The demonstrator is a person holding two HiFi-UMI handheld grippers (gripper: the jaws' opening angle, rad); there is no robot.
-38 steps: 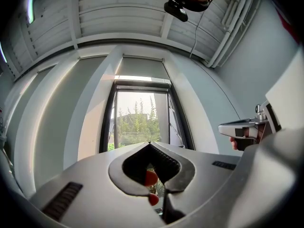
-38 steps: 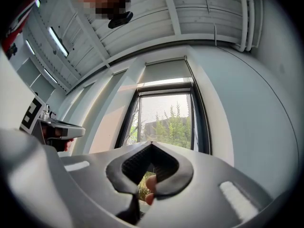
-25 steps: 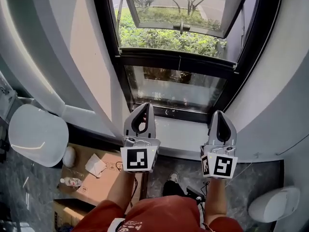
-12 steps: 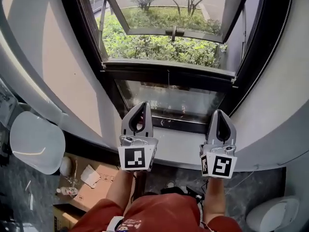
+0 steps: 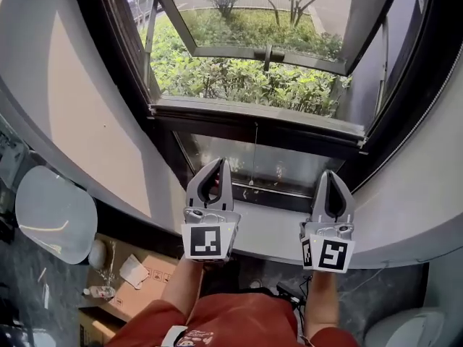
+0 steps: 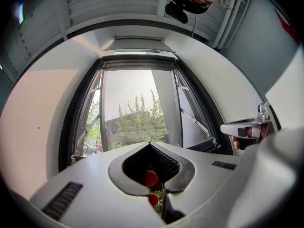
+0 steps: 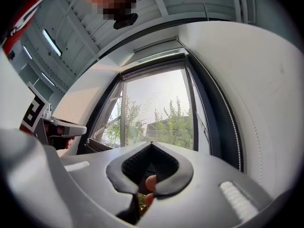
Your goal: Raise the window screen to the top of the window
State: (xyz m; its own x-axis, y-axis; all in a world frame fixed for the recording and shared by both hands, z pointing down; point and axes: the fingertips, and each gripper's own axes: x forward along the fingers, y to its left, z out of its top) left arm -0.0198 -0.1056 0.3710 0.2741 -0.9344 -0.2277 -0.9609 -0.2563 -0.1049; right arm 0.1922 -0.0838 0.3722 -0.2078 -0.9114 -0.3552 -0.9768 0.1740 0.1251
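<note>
A dark-framed window fills the head view, and a fine mesh, the window screen (image 6: 135, 108), shows across its opening in both gripper views (image 7: 159, 110). A dark horizontal rail (image 5: 253, 116) crosses the window, with a thin cord (image 5: 255, 150) hanging from its middle. My left gripper (image 5: 217, 163) and right gripper (image 5: 331, 176) are side by side above the white sill (image 5: 271, 230), short of the lower glass pane (image 5: 275, 166). Both are shut with nothing between the jaws, as the left gripper view (image 6: 150, 144) and the right gripper view (image 7: 151, 144) show. Neither touches the screen or the rail.
An outward-opened sash (image 5: 275, 16) with a handle (image 5: 268, 53) lies beyond the rail, with shrubs below it. A bead chain (image 7: 232, 127) runs down the right reveal. On the floor at left are a white rounded object (image 5: 54, 212) and cardboard boxes (image 5: 141, 284).
Both grippers have moved forward together toward the window and now hang over the sill, closer to the lower pane. Their jaws stayed shut.
</note>
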